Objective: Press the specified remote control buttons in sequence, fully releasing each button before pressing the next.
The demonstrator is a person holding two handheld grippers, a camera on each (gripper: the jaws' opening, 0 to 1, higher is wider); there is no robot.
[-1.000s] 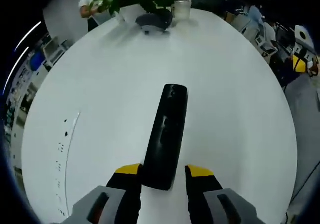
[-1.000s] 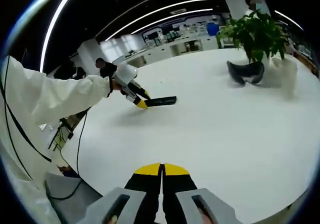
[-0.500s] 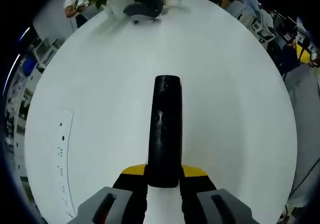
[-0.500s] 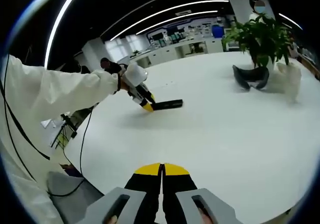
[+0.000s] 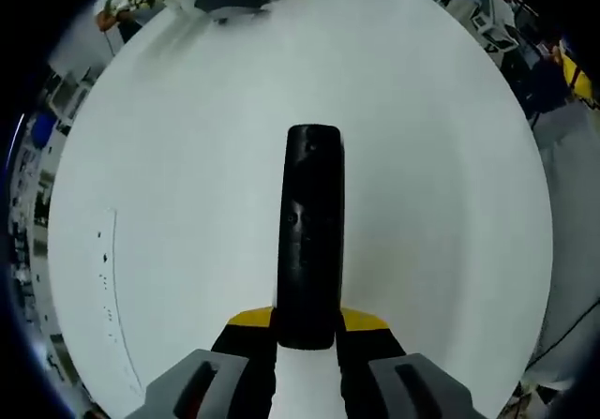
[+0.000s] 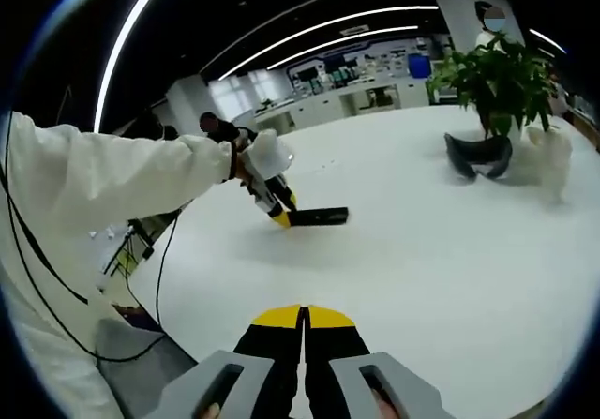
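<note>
A long black remote control point(image 5: 310, 231) runs up the middle of the left gripper view, and my left gripper point(image 5: 307, 323) is shut on its near end. The remote is held a little above the white table point(image 5: 187, 157). In the right gripper view the same remote point(image 6: 321, 216) pokes out level from the left gripper point(image 6: 283, 216), held by a hand in a white sleeve. My right gripper point(image 6: 304, 318) hovers over the table's near edge, shut with nothing between its yellow-tipped jaws.
A potted plant point(image 6: 497, 72), a dark curved headset-like object point(image 6: 478, 157) and a pale container point(image 6: 551, 157) stand at the table's far side. Cables point(image 6: 150, 278) hang off the left edge. Desks and people fill the room behind.
My left gripper closed on the remote's near end and lifted it. The remote now points straight ahead. The right gripper stayed shut in place.
</note>
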